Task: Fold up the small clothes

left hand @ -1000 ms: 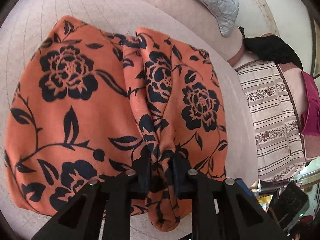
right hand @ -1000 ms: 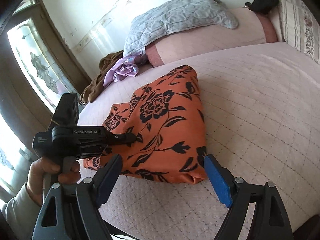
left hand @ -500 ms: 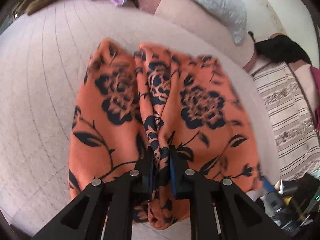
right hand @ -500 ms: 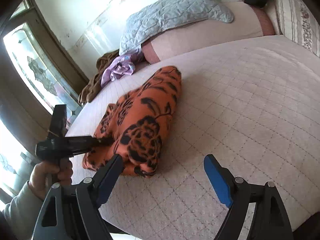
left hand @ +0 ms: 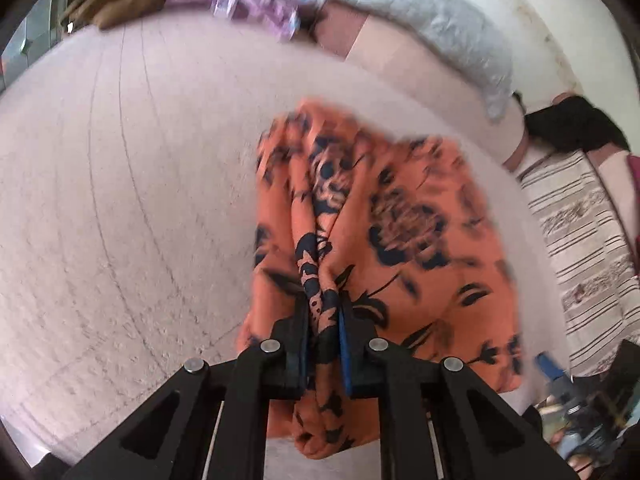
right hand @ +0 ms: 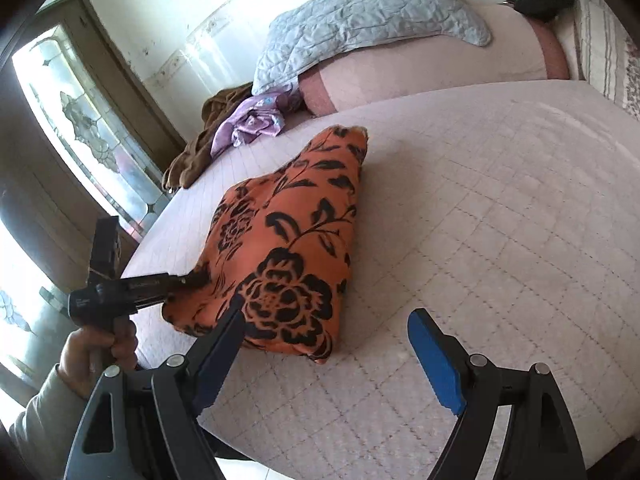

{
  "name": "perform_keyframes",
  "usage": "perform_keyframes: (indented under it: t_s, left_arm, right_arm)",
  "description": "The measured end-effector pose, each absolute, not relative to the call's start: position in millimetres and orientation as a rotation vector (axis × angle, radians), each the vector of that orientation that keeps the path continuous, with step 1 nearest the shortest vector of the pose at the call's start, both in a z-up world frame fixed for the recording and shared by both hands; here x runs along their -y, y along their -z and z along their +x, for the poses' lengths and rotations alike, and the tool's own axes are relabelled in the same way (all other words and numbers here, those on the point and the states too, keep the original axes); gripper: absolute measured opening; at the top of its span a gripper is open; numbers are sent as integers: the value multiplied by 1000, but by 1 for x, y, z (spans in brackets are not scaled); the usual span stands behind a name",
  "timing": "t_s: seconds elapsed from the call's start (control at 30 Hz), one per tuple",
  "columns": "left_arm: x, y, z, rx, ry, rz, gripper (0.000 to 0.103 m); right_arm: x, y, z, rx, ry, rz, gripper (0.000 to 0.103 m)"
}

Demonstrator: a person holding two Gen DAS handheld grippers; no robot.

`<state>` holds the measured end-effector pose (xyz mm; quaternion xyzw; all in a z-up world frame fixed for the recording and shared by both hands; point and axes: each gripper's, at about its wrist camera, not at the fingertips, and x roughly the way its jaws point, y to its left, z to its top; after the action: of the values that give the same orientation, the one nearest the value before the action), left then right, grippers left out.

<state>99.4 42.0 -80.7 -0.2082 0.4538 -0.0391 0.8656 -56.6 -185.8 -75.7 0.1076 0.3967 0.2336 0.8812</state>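
Lying on the pink quilted bed (right hand: 500, 220), the orange floral garment (right hand: 288, 248) is bunching up at its near-left edge — we are pinching that fold in our left gripper (left hand: 323, 320), clenched tight. Our right gripper (right hand: 326, 344) is hovering released just near it — purple clothes (right hand: 252, 124) are sitting far left.

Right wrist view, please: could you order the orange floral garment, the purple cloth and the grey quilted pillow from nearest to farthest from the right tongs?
1. Orange floral garment: just ahead of the open right tongs, to the left.
2. Purple cloth: beyond the garment, at the bed's far left edge.
3. Grey quilted pillow: farthest, against the wall.
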Motion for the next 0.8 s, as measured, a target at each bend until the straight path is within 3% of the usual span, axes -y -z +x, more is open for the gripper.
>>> perform_keyframes:
  t_s: [0.13,0.27,0.53,0.8]
  left_arm:
    - [-32,44,91,-844,84,-360,13]
    - [-50,107,108,-1011,33,-391,14]
    - [-52,114,109,-972,58,-438,17]
    - [-43,101,106,-973,15,-339,21]
  right_arm:
    - [183,75,-58,-829,-490,201,86]
    - [187,78,-57,-836,-479,223,86]
    - [182,80,-51,-868,-526,226,86]
    - [198,111,8,-1010,-585,626,87]
